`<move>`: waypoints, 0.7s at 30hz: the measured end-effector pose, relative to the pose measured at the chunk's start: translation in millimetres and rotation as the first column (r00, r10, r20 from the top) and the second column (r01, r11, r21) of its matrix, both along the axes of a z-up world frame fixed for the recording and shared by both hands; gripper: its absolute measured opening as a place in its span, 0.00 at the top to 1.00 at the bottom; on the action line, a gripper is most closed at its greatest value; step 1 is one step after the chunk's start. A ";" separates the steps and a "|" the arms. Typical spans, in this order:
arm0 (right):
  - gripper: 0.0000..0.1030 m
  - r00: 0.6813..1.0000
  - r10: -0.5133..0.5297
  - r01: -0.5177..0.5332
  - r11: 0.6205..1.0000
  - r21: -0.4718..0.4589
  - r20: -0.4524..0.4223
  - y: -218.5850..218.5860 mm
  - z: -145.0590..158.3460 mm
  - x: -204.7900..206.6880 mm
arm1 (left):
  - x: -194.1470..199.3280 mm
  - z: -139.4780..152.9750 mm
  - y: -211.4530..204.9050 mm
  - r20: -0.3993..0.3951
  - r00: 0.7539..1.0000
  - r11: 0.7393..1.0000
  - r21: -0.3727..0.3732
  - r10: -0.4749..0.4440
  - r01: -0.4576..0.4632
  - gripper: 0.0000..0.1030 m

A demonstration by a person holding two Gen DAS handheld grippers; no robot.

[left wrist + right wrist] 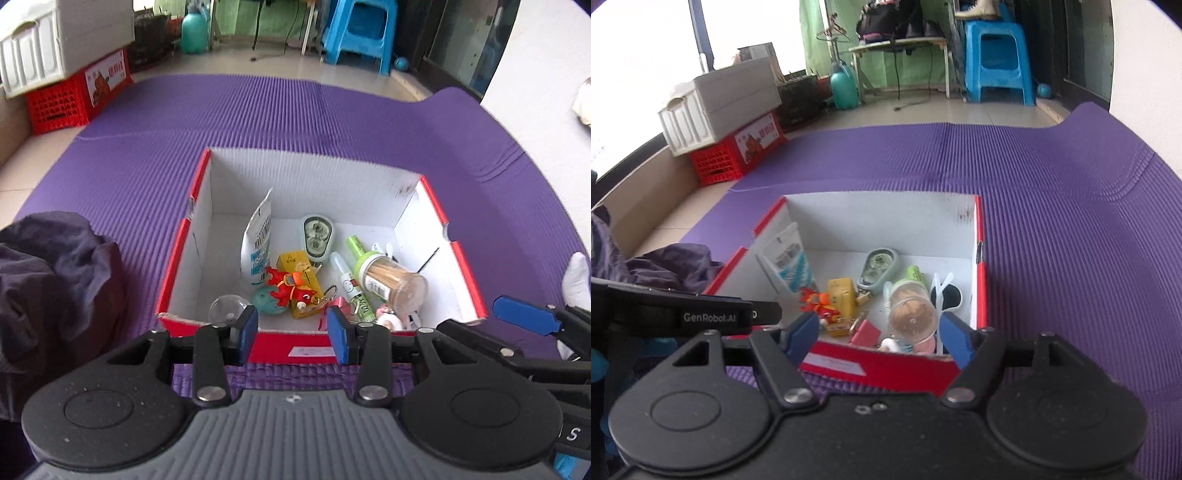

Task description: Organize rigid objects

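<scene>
Setting: a red-edged box point(373, 192) with white inner walls sits open on a purple mat point(258, 110) on the floor.
Contents: small rigid items lie in the near half of the box: a toothpick jar point(393, 282) on its side at right, a yellow carton point(301, 277) with a red fish charm point(290, 290) on it in the middle, a green tape dispenser point(316, 234) farther in, a white tube point(257, 240) leaning on the left wall, a clear ball point(227, 308) in the near left corner.
Left tool point(291, 330): pads apart, nothing between them, held just over the near wall of the box.
Right tool point(875, 334): pads apart, empty, also at the near wall, with the jar straight ahead.
Step in hand: judged to be sorting inside the box, or a check on items already gathered; nothing loose shows on the mat.
Next move: likely a reach down past the near wall to one item; the jar calls for a grip across its round body, and it may roll.
Edges: the near wall stands directly under both tools and could catch a pad on the way down.
Open room: the far half of the box floor is bare; the mat is free to the right and beyond.
Obstruction: dark cloth point(55, 280) lies heaped close to the left of the box.
</scene>
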State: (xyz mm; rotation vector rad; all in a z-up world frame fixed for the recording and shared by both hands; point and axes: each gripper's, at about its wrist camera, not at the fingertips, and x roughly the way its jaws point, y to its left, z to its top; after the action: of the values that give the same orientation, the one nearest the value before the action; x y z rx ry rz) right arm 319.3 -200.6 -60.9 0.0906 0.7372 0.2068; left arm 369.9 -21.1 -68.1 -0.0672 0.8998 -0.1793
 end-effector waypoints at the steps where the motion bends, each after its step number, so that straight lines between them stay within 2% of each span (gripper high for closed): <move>1: 0.28 1.000 0.004 -0.004 1.000 0.011 0.009 -0.4 3.4 -6.1 | -4.9 3.7 2.2 0.011 1.000 1.000 -0.001 0.004 -0.004 0.61; 3: 0.25 1.000 0.010 -0.010 1.000 0.019 0.028 -0.7 9.6 -16.9 | -17.2 12.1 5.9 0.038 0.999 1.000 -0.004 0.018 -0.018 0.53; 4: 0.24 0.999 0.014 -0.015 1.000 0.022 0.039 -1.1 13.1 -22.8 | -22.7 15.0 7.2 0.048 0.999 1.000 -0.005 0.019 -0.019 0.44; 5: 0.22 0.999 0.018 -0.019 1.000 0.025 0.046 -1.0 15.7 -26.7 | -28.7 17.8 8.4 0.059 0.998 1.000 -0.009 0.019 -0.019 0.42; 11: 0.14 0.996 0.021 -0.025 0.999 0.043 0.091 -3.4 31.3 -57.1 | -64.4 33.3 9.0 0.101 0.995 1.000 -0.024 -0.008 0.011 0.40; 14: 0.08 0.994 0.024 -0.030 0.998 0.052 0.111 -4.8 36.9 -70.0 | -82.1 41.1 5.9 0.147 0.989 1.000 0.003 -0.018 0.018 0.40; 15: 0.06 0.993 0.027 -0.034 0.998 0.058 0.117 -5.5 38.7 -74.7 | -87.6 43.2 4.8 0.160 0.987 1.000 0.009 -0.019 0.018 0.37; 16: 0.03 0.992 0.032 -0.040 0.997 0.063 0.121 -5.7 39.7 -79.7 | -93.2 44.9 3.9 0.171 0.985 1.000 0.015 -0.022 0.020 0.28; 18: 0.02 0.991 0.038 -0.046 0.997 0.058 0.129 -4.4 41.8 -88.2 | -104.2 47.7 2.1 0.198 0.980 1.000 0.027 -0.020 0.015 0.19; 21: 0.00 0.988 0.048 -0.056 0.997 0.051 0.150 -1.8 43.6 -102.1 | -118.7 50.2 -1.3 0.227 0.974 0.998 0.059 -0.030 0.017 0.18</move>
State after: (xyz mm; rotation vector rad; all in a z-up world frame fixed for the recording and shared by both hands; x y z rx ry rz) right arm 217.2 -202.4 -17.3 0.1073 0.5856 0.2806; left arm 251.2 -22.4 -17.9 0.0168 0.6766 -0.1792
